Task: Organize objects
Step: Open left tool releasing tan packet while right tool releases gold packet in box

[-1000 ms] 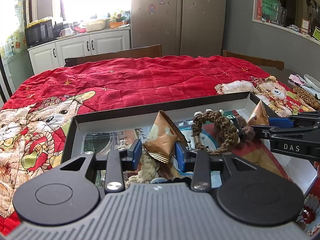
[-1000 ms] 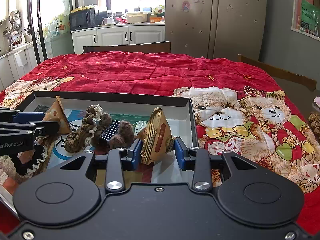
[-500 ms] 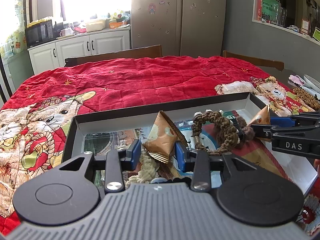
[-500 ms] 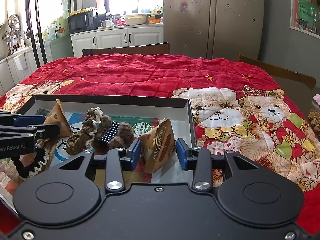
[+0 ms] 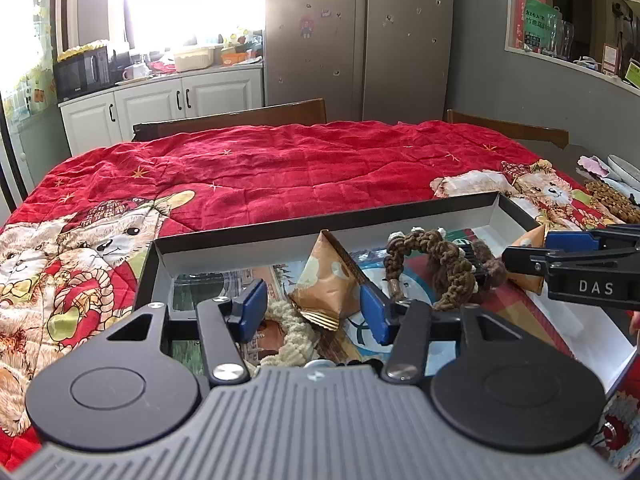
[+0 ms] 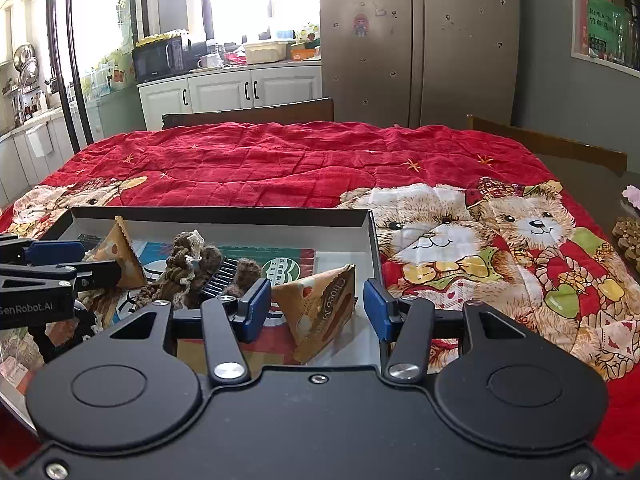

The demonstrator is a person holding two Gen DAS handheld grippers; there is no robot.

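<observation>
**Both claws letting go of snack packets in the tray**

Your left claw (image 5: pixel 313 309) is opening: the left tan triangular snack packet (image 5: pixel 326 282) sits between the blue pads (image 5: pixel 251 307) with gaps on both sides, so it's released and resting in the black shallow tray (image 5: pixel 224 236). Same on your right claw (image 6: pixel 316 309): pads spreading, the right triangular packet (image 6: pixel 320 312) (printed "Choco M…", rest unreadable) leans on the tray floor near the tray's right wall, no pad pressing it.

Why here: looks like you're gathering loose items into the tray, one packet per hand, dropped at opposite ends so they don't stack.

Materials: packets are crinkly foil-film pyramids with crimped seams, light, likely to tip. Between them a brown knitted cord loop (image 5: pixel 436 264) and a fuzzy brown hair clip (image 6: pixel 230 274), soft and snaggy. A cream knit piece (image 5: pixel 292 334) lies under the left claw. Tray is stiff card with a glossy printed floor, on a quilted red teddy-bear cloth (image 6: pixel 500 248) over the desk.
</observation>
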